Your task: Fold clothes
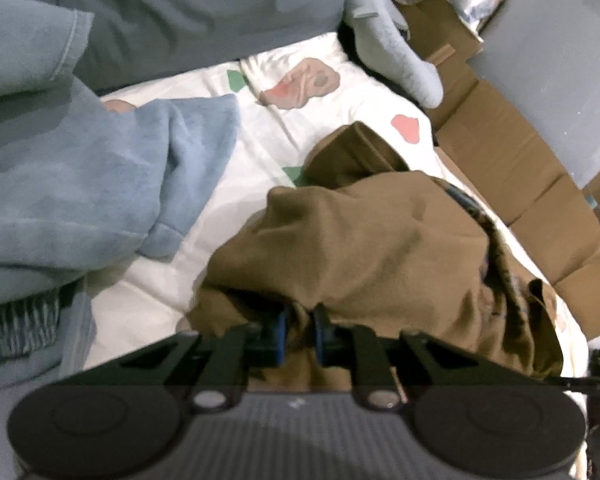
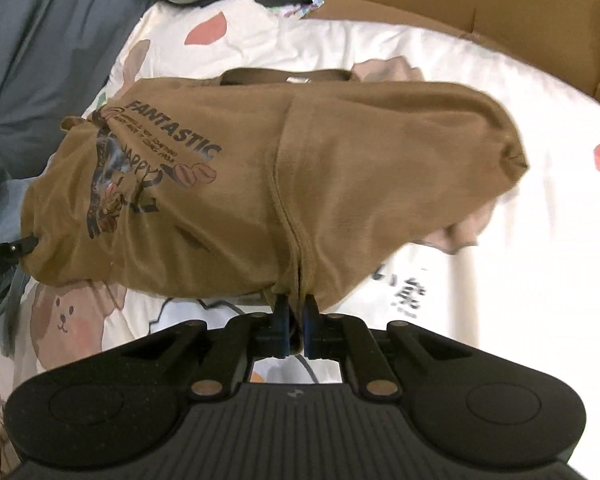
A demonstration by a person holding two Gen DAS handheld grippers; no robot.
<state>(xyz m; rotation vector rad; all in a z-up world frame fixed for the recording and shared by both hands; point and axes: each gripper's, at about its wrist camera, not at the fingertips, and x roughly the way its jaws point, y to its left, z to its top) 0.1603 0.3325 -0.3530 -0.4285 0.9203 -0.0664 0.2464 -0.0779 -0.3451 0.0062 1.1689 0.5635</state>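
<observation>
Bunching between both closed jaws, brown T-shirt (image 2: 340, 152) hem, pinched left and right

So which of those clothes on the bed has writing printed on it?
The brown T-shirt, the one both claws are pinching. It carries a dark "FANTASTIC" print with coffee beans. The light blue fleece garment beside it looks plain, with no print visible.
</observation>
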